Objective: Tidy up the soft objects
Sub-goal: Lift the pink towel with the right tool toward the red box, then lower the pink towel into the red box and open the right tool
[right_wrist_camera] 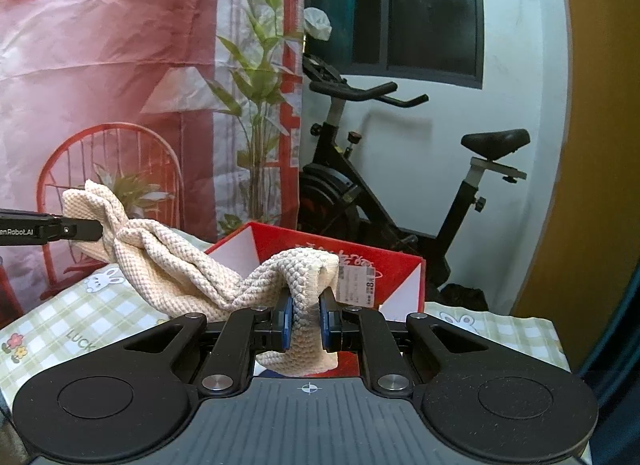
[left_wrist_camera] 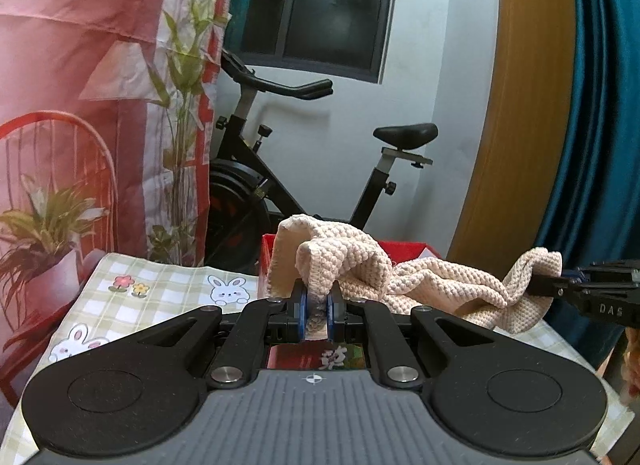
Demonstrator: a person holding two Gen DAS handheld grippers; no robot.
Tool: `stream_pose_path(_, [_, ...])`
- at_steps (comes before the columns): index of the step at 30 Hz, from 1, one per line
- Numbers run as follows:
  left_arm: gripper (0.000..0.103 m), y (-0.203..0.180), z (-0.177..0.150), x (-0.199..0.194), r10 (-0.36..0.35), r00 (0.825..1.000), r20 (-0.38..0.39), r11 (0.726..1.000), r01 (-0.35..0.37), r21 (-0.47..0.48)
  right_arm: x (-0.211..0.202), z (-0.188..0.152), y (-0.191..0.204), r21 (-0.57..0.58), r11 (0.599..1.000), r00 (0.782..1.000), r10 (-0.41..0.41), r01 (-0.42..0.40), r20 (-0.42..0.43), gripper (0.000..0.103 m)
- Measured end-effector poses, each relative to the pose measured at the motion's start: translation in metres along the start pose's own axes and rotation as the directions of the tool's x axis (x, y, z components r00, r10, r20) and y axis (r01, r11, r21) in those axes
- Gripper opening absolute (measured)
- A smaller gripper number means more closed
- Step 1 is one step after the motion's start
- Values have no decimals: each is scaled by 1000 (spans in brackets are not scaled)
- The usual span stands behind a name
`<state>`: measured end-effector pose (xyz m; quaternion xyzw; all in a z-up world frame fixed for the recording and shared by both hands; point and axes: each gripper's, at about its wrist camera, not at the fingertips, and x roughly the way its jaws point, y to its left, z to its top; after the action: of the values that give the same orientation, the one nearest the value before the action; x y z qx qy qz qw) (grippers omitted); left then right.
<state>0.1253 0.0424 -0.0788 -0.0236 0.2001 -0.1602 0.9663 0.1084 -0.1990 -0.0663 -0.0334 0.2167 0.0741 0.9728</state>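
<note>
A cream knitted cloth (left_wrist_camera: 436, 285) hangs stretched between my two grippers above the table. My left gripper (left_wrist_camera: 317, 305) is shut on one end of the cloth. My right gripper (right_wrist_camera: 307, 315) is shut on the other end of the cloth (right_wrist_camera: 184, 265). The right gripper shows at the right edge of the left wrist view (left_wrist_camera: 536, 285). The left gripper shows at the left edge of the right wrist view (right_wrist_camera: 96, 229). A red open box (right_wrist_camera: 316, 261) stands on the table just behind the cloth; it also shows in the left wrist view (left_wrist_camera: 404, 249).
The table carries a green checked cloth with rabbit prints (left_wrist_camera: 160, 293). A black exercise bike (left_wrist_camera: 280, 169) stands behind the table. A red printed backdrop (right_wrist_camera: 100, 85) hangs at the left. A blue curtain (left_wrist_camera: 600, 145) and wooden panel (left_wrist_camera: 520, 125) are at the right.
</note>
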Motion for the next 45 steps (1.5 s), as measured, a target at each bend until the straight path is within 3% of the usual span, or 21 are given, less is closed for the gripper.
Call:
stream_pose_path(11, [10,4,24,74,8,996,-91,1000,-6,21,68,19,-44,-13,1000,1000,-18,17,-26,12])
stream_pose_path(15, [10,3,29,103,0,990,-142,999,5,37,98,16,-60,-2,1000,997,-21,21,-74,12])
stream_pose_path(26, [10,-8,3,167,-30,930,-365,991,75,111,161,-18,-63,-7,1000,965,27,-30,-261,12])
stream_pose_path(34, [12,-5,-5,186,-34,908,-417,990,87,109,180,-23,-60,-21,999,951,23,-31,-308,13])
stream_pose_path(37, [15,-8,-6,189,-38,906,-421,989,93,111,183,-26,-59,-18,1000,948,10,-17,-320,19])
stream_pose_path(41, [49,-9,-3,187,-40,914,-403,989,95,118,181,-25,-58,-19,1000,950,-5,-1,-311,25])
stream_pose_path(45, [52,-13,1,179,-48,925,-376,987,101,123,174,-21,-56,-30,1000,953,-14,5,-301,29])
